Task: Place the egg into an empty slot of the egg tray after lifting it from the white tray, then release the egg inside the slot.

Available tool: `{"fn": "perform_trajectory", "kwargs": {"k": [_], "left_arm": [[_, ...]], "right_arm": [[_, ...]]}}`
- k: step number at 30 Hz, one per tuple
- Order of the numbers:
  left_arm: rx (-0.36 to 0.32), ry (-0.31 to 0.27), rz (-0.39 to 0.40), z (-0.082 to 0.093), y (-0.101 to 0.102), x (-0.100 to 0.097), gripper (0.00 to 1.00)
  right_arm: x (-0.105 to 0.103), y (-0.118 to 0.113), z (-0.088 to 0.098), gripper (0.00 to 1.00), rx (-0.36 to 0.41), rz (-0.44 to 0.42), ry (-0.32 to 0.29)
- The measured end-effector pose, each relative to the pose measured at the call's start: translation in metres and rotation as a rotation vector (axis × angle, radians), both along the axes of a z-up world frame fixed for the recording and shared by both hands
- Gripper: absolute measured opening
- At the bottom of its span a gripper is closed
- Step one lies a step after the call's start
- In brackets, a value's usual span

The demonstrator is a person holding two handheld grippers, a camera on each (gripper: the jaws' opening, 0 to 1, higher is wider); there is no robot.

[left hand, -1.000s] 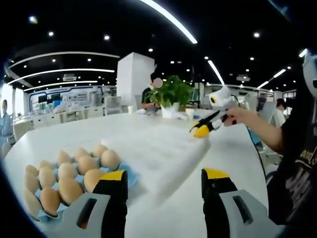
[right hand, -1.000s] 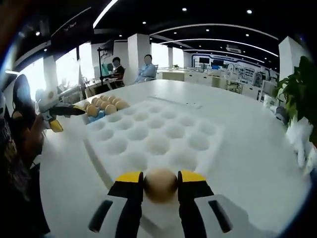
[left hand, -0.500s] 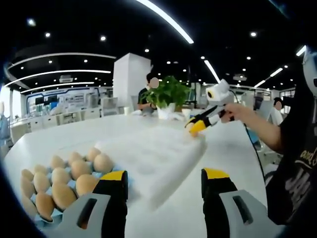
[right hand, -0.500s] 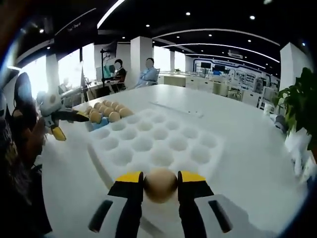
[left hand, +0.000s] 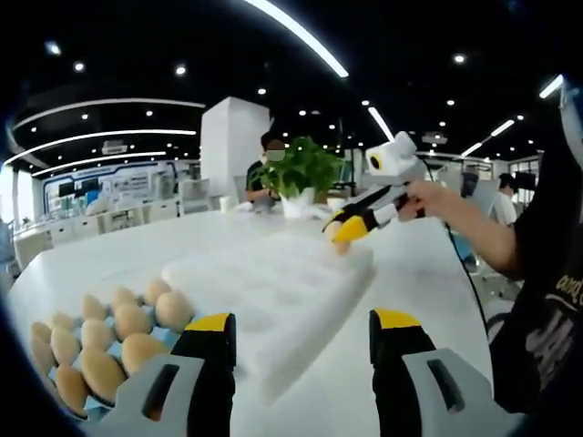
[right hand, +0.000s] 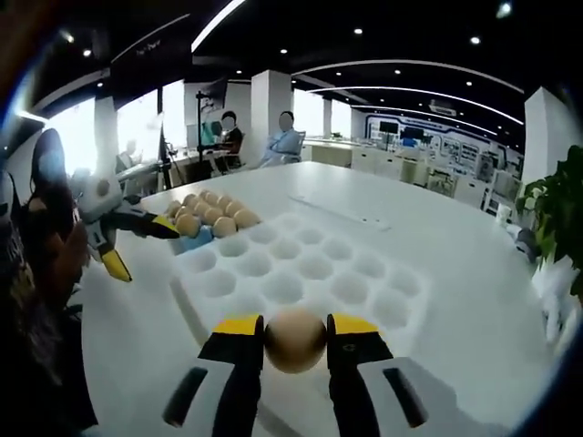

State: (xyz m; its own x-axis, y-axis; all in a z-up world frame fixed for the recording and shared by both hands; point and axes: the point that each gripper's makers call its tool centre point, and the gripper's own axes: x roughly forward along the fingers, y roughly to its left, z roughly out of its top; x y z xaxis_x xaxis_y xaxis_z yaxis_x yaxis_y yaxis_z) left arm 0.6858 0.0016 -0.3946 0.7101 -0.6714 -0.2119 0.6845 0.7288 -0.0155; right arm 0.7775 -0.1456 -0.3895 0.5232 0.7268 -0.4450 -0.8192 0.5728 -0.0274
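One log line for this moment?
right gripper: shut on egg, above white tray | left gripper: open, empty | egg tray: not reached

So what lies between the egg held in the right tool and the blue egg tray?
In the right gripper view, the white tray with its empty dimples stretches between the held egg and the blue egg tray.

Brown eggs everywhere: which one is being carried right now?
The brown egg pinched between the right gripper's yellow-tipped jaws; the other eggs sit in the blue egg tray.
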Motion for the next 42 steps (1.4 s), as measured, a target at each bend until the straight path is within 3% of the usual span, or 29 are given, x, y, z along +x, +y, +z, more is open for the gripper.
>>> {"fn": "perform_trajectory", "kwargs": {"k": [9,23,42], "left_arm": [[0.007,-0.025,-0.004,0.003,-0.008,0.005,0.58],[0.056,-0.013,0.036,-0.005,-0.009,0.01,0.57],[0.038,-0.008,0.058,0.0,-0.008,0.014,0.55]], "right_arm": [[-0.003,0.025,0.003,0.29,0.008,0.045,-0.007],[-0.014,0.059,0.007,0.29,0.033,0.104,0.0],[-0.035,0.107,0.008,0.29,0.078,0.182,0.005]]}}
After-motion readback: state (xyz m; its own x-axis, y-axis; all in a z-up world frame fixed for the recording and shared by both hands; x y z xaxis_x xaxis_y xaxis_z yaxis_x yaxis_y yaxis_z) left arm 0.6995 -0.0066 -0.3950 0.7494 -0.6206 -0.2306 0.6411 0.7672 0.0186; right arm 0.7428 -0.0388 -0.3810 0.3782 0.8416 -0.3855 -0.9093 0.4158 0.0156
